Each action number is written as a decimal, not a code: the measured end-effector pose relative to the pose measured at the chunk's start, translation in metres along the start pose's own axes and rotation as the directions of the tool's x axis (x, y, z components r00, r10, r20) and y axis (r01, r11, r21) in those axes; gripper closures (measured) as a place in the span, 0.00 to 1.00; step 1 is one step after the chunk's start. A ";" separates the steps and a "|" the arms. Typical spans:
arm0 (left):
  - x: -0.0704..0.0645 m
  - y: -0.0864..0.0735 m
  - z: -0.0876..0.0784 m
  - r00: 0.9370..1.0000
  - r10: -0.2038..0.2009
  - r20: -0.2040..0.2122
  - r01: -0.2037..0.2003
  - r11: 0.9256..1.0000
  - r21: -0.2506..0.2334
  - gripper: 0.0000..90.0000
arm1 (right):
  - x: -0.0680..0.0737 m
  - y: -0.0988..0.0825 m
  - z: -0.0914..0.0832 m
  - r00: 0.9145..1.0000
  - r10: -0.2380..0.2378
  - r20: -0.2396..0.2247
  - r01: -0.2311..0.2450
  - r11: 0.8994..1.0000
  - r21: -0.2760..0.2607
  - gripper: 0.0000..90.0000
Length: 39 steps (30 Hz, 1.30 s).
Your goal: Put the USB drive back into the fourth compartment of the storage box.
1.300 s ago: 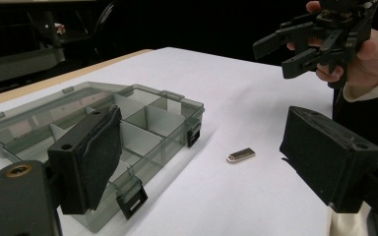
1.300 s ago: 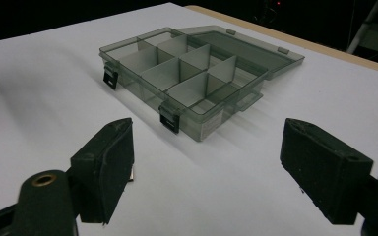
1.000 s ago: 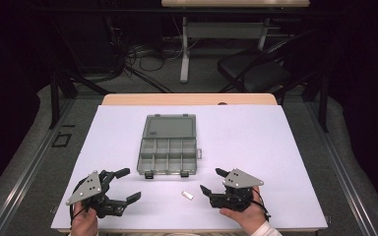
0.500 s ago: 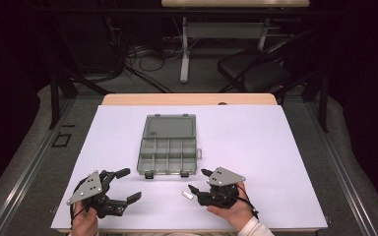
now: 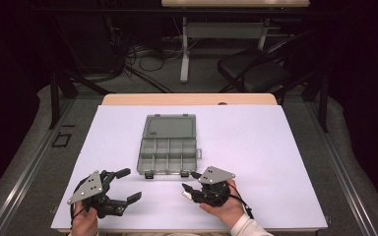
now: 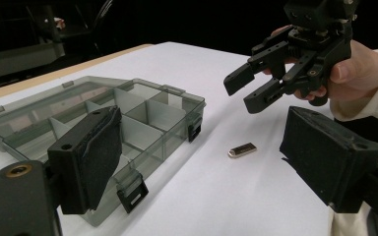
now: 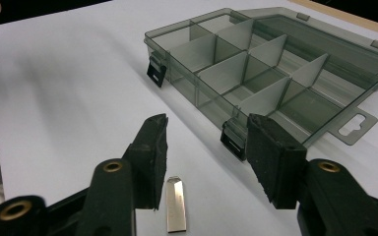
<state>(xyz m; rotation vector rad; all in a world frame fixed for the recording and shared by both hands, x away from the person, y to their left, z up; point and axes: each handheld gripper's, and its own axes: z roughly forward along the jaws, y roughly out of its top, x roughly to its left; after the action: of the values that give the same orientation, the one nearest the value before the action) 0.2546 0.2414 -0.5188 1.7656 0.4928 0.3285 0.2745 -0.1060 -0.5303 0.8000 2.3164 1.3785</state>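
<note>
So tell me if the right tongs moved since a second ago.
Yes: the right tongs went left along the organiser box's front edge, over the small metal piece.

The left gripper (image 5: 124, 185) rests low at the near left of the table, held in the person's left hand (image 5: 84, 222), its jaws spread wide apart. The right gripper (image 5: 189, 183) sits near the middle front, gripped by the right hand (image 5: 222, 206), tilted downward with its jaws parted.
</note>
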 end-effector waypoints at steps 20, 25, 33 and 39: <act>0.001 0.000 0.000 1.000 -0.003 0.004 0.003 1.000 0.001 0.17 | 0.003 -0.005 0.008 1.000 -0.002 -0.005 0.002 1.000 0.026 0.60; 0.001 -0.001 0.001 1.000 -0.003 0.008 0.003 1.000 0.002 0.17 | 0.004 -0.009 0.012 1.000 0.022 -0.020 -0.020 0.998 0.054 0.61; 0.001 0.000 0.000 1.000 -0.002 -0.005 0.002 1.000 0.008 0.17 | 0.006 -0.015 0.016 0.999 0.019 -0.033 -0.016 0.996 0.086 0.64; 0.001 -0.001 0.000 1.000 -0.002 -0.004 0.002 1.000 0.010 0.17 | 0.007 -0.019 0.019 0.999 0.021 -0.037 -0.017 0.994 0.108 0.69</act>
<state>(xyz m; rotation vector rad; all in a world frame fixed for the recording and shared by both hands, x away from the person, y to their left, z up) 0.2554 0.2420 -0.5194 1.7742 0.4993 0.3286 0.2735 -0.0952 -0.5563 0.8356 2.4364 1.2965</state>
